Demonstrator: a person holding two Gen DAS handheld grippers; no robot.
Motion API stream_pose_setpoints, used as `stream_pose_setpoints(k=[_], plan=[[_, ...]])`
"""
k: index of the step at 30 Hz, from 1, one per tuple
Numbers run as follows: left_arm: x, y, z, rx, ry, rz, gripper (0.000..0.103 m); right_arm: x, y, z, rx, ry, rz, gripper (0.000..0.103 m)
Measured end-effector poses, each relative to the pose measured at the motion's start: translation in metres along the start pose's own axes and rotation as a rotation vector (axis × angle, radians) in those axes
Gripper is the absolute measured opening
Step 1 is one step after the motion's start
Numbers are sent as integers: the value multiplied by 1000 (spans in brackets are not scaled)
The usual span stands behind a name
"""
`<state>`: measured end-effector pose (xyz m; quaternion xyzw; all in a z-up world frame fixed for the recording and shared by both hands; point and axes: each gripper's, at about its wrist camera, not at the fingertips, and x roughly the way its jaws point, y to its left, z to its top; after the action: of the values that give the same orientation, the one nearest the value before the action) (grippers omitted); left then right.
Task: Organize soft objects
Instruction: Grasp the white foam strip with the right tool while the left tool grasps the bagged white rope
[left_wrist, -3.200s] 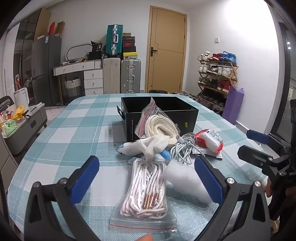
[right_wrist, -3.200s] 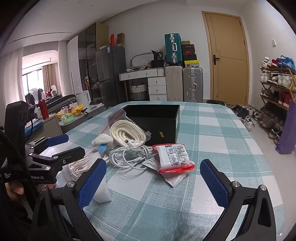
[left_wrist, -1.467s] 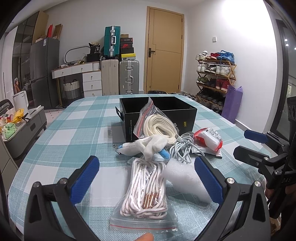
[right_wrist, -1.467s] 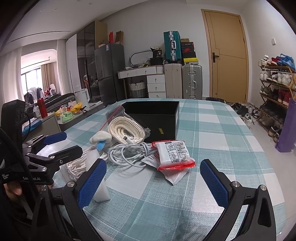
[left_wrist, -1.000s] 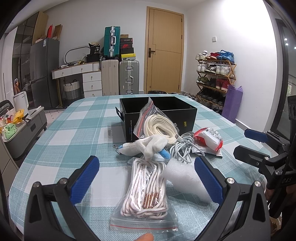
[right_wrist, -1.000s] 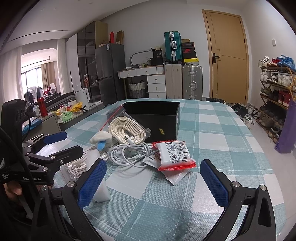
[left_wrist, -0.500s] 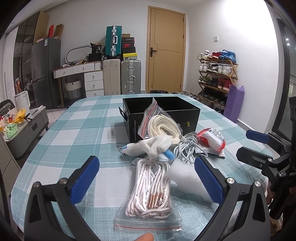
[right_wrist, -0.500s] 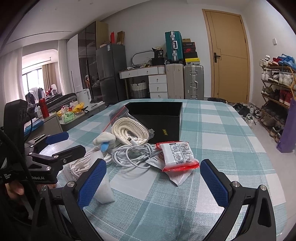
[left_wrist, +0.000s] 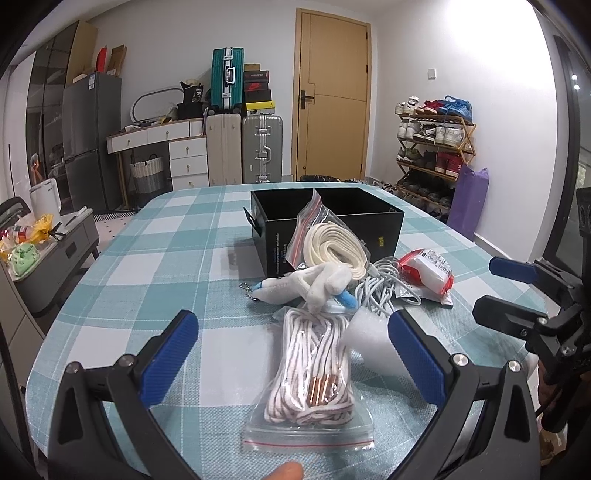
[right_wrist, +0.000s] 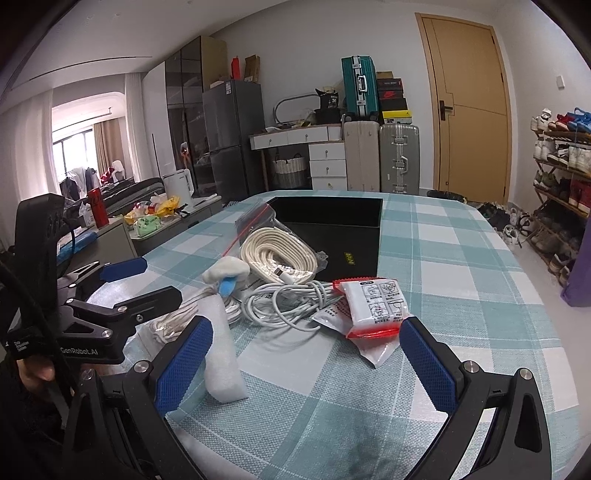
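My left hand-held gripper (left_wrist: 291, 347) and right hand-held gripper (right_wrist: 306, 354) are both wide open, holding nothing. The soft objects (left_wrist: 325, 291) lie clustered on the teal-checked desk (left_wrist: 155, 273), before the black box (left_wrist: 332, 218). Suitcases (left_wrist: 243, 147) and a wooden door (left_wrist: 332, 99) line the far wall.

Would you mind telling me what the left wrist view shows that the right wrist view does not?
Only the left wrist view shows the zip bag of striped cord in full, between the open left gripper, and a purple bag. Only the right wrist view shows the curtained window. Both share the black box, white cable, red-edged packet and foam piece.
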<state>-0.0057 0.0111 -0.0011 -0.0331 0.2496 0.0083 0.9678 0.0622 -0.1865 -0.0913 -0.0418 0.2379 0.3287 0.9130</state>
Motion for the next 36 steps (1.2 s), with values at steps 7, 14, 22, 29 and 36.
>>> stream_pose_setpoints(k=[7,14,22,29,36], plan=[[-4,7,0,-13,6,-7,103,6,13,-1,-35,37,-7,103],[-4,15,-1,-40,8,-19,103,27,26,-7,-62,122,17,103],[1,14,-2,-19,25,-40,102,44,45,-9,-101,151,62,100],[3,21,-1,-36,31,-40,102,52,55,-10,-133,171,105,72],[7,17,-1,-24,47,-35,102,54,59,-10,-147,185,150,52]])
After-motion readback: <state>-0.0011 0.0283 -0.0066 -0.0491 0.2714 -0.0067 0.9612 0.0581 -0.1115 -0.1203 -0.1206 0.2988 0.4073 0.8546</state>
